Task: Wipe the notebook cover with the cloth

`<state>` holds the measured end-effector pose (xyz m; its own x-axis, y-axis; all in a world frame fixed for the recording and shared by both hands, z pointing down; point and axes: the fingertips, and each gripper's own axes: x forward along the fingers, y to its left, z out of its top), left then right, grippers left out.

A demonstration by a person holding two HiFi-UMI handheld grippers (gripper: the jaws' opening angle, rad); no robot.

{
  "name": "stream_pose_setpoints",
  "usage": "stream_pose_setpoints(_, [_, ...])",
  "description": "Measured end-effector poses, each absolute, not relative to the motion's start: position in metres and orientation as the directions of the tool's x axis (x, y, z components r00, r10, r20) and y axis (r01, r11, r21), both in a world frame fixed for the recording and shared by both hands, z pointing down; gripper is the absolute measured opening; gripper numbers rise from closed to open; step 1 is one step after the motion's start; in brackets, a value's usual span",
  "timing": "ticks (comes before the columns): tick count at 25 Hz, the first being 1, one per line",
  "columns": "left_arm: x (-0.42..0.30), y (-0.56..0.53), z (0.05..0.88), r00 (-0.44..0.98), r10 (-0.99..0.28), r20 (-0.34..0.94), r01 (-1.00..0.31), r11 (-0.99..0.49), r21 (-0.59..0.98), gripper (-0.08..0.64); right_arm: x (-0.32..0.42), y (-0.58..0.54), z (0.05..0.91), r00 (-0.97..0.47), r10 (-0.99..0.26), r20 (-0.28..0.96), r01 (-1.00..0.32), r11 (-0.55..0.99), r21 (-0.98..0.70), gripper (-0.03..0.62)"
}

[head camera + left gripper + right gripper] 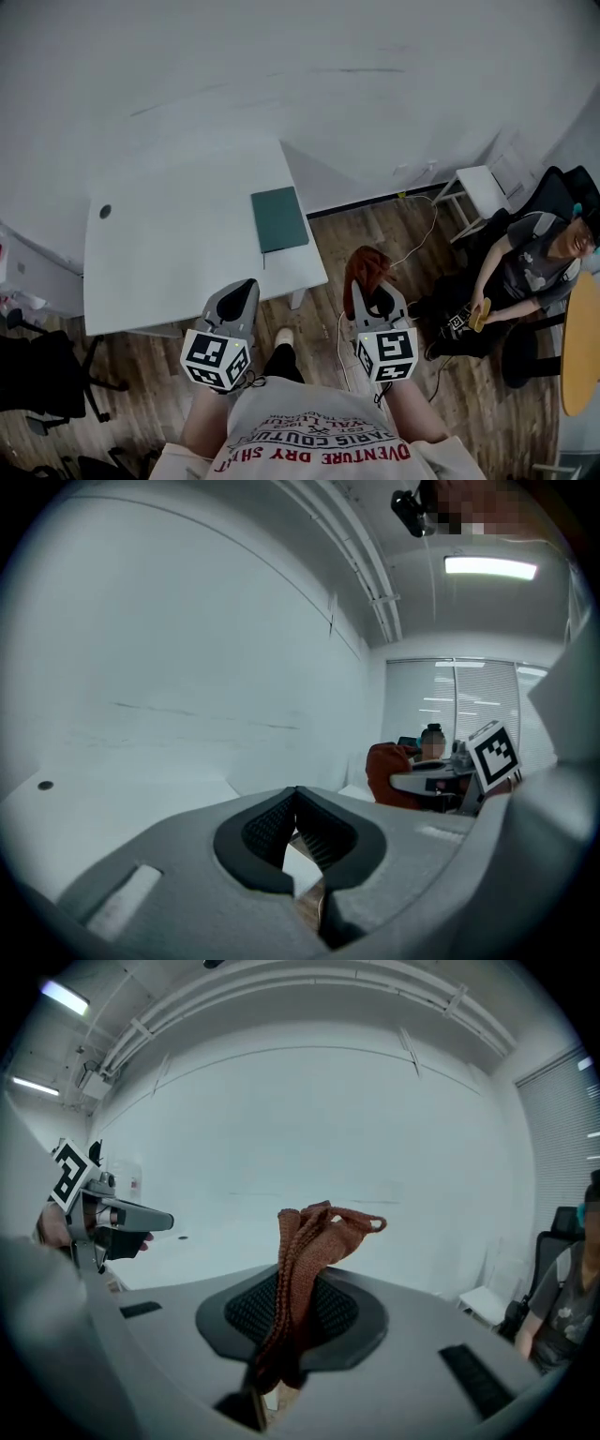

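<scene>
A dark green notebook (279,218) lies flat near the right edge of the white table (178,244). My left gripper (240,292) hovers over the table's near right corner, short of the notebook, with its jaws shut and nothing between them (296,806). My right gripper (373,292) is off the table over the wooden floor, to the right of the corner. It is shut on a rust-red knitted cloth (365,266), which stands bunched above the jaws (314,1237) in the right gripper view. The cloth (386,772) also shows in the left gripper view.
A person (525,267) sits at the right by a white side table (483,187) and a yellow round tabletop (581,347). A black office chair (37,375) stands at the lower left. A cable (422,234) runs over the floor. The white wall lies beyond the table.
</scene>
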<state>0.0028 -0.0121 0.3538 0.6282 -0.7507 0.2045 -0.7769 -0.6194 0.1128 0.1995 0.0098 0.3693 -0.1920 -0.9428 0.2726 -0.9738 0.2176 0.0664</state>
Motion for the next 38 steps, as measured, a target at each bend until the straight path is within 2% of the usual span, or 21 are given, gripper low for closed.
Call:
stream_pose_setpoints(12, [-0.012, -0.184, 0.388, 0.658, -0.702, 0.273, -0.747, -0.655, 0.118, 0.010, 0.170, -0.156, 0.407, -0.165, -0.912, 0.376, -0.977, 0.204, 0.064, 0.078])
stream_pose_setpoints(17, [-0.018, -0.206, 0.436, 0.672, -0.666, 0.324, -0.737, -0.646, 0.199, 0.010, 0.145, -0.196, 0.437, -0.209, -0.870, 0.446, -0.966, 0.254, 0.043, 0.079])
stream_pose_setpoints(26, [-0.011, -0.225, 0.520, 0.643, -0.632, 0.433, -0.758, -0.607, 0.239, 0.011, 0.113, -0.241, 0.484, -0.332, -0.774, 0.539, -0.928, 0.370, -0.040, 0.078])
stream_pose_setpoints(31, [0.003, -0.228, 0.572, 0.657, -0.550, 0.516, -0.739, -0.603, 0.299, 0.011, 0.102, -0.268, 0.512, -0.370, -0.721, 0.586, -0.906, 0.419, -0.058, 0.078])
stream_pose_setpoints(38, [0.017, -0.239, 0.614, 0.619, -0.501, 0.604, -0.776, -0.507, 0.375, 0.011, 0.078, -0.309, 0.543, -0.430, -0.662, 0.614, -0.868, 0.490, -0.080, 0.078])
